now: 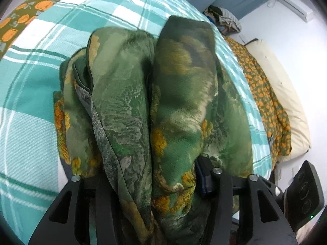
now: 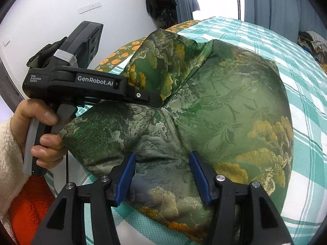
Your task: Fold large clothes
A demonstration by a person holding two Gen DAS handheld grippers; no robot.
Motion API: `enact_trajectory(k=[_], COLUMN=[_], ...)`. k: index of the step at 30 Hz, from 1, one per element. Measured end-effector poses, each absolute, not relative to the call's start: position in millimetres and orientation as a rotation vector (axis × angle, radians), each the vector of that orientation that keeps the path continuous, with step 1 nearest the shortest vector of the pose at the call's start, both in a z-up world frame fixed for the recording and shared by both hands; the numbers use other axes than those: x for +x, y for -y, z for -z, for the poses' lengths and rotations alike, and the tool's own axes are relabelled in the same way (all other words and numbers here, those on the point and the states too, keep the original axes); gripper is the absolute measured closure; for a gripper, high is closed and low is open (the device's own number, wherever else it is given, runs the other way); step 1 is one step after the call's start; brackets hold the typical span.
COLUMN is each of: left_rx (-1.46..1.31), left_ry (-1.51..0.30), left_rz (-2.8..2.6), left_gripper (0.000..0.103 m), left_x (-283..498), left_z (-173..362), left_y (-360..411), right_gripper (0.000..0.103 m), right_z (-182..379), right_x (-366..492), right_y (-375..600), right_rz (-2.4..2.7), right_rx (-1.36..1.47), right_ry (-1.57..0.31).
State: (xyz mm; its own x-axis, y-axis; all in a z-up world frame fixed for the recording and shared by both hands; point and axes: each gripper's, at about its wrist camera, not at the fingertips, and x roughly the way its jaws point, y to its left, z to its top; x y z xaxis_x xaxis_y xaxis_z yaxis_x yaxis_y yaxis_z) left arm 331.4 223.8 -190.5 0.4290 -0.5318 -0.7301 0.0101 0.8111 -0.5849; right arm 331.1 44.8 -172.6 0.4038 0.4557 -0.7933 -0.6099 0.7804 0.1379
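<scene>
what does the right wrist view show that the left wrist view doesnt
Only the right wrist view shows the person's hand on the left tool, a cream sleeve, and the right tool with both blue pads against the cloth. Only the left wrist view shows a cream pillow by the wall. Both show the green patterned garment bunched on the teal checked bedspread.

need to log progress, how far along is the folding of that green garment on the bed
Partly done. The green patterned garment already lies bunched in overlapping layers on the teal checked bedspread, not spread flat. In hand: the left gripper has a raised flap of it between its fingers, and the right gripper straddles the near edge. Left: laying that flap down and squaring up the lumpy bundle.
</scene>
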Motion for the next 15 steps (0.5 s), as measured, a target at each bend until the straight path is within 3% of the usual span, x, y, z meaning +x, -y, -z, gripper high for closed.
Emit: enact_trajectory(k=[3, 15], left_rx=[-0.563, -0.667], left_ry=[-1.052, -0.930], left_rz=[0.344, 0.226], left_gripper=[0.033, 0.025], left_x=[318, 247], left_z=[175, 152], left_y=[-231, -304], right_gripper=[0.046, 0.046], right_z=[153, 108], right_x=[323, 313], right_y=[-36, -7], right_rz=[-0.670, -0.624], right_rx=[-0.161, -0.043], right_ry=[-0.879, -0.748])
